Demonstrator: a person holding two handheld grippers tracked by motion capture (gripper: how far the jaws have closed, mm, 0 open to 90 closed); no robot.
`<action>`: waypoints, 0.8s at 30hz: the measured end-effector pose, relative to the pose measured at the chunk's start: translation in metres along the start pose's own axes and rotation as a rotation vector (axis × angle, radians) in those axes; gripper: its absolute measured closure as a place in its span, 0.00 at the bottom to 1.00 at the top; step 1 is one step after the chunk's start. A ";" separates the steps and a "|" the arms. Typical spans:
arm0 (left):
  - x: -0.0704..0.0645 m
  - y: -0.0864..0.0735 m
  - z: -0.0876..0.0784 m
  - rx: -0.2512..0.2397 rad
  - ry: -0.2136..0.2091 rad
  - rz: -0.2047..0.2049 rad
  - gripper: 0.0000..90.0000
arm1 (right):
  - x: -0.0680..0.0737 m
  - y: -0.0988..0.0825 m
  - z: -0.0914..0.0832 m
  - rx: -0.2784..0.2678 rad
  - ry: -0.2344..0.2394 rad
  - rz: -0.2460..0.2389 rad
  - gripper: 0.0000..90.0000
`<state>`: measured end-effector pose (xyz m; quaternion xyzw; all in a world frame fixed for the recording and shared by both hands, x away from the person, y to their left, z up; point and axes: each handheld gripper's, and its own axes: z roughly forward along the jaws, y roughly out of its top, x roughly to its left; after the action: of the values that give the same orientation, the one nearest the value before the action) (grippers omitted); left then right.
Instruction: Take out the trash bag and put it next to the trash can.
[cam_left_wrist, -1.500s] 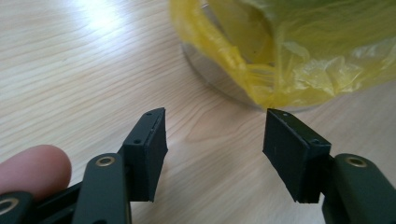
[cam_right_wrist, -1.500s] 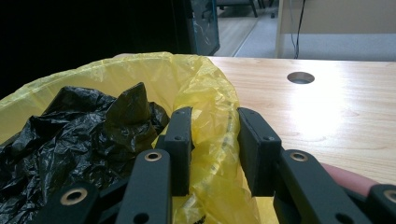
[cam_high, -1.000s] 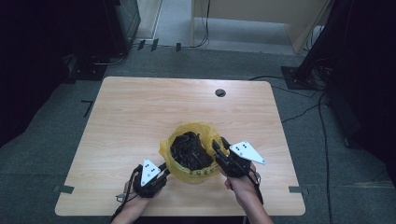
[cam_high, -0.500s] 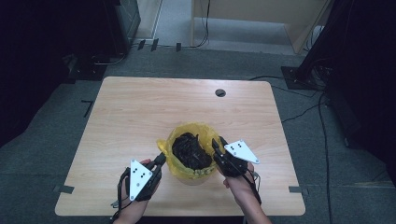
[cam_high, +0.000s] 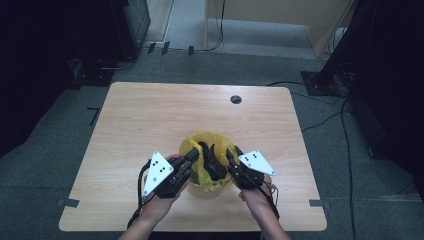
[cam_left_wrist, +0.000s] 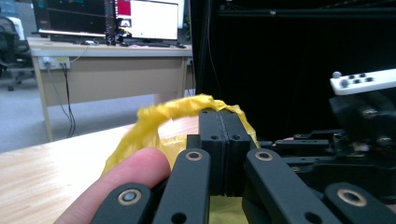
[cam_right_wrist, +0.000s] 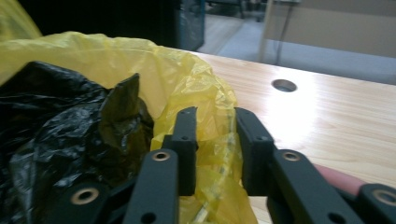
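Yellow bag (cam_high: 210, 150) sits on table (cam_high: 150, 115), near its front edge, black crumpled plastic (cam_high: 212, 162) inside. Left gripper (cam_high: 192, 156) at bag's left rim — jaws pressed together, seemingly pinching yellow film. Right gripper (cam_high: 231, 156) at bag's right rim — jaws just opening, part spread, yellow film between them; grip unclear.

One yellow bag (cam_high: 216, 165) sits on one counter (cam_high: 150, 120), one black bag (cam_high: 212, 159) inside it, and two grippers, left gripper (cam_high: 192, 154) and right gripper (cam_high: 231, 154).
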<state>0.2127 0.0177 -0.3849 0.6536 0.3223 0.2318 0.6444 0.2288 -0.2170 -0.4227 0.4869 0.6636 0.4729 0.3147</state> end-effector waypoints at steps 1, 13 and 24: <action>0.003 -0.002 0.001 0.008 -0.001 -0.022 1.00 | -0.003 0.000 -0.001 -0.003 0.029 0.009 0.69; 0.021 -0.010 -0.001 0.060 0.039 -0.059 0.98 | -0.074 0.005 -0.044 -0.085 -0.111 0.185 0.49; 0.026 -0.009 -0.005 0.068 0.043 -0.086 0.98 | -0.072 -0.088 0.005 0.177 0.098 -0.155 0.47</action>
<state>0.2257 0.0397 -0.3964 0.6554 0.3716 0.2066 0.6243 0.2257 -0.2900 -0.5098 0.4362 0.7529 0.4101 0.2734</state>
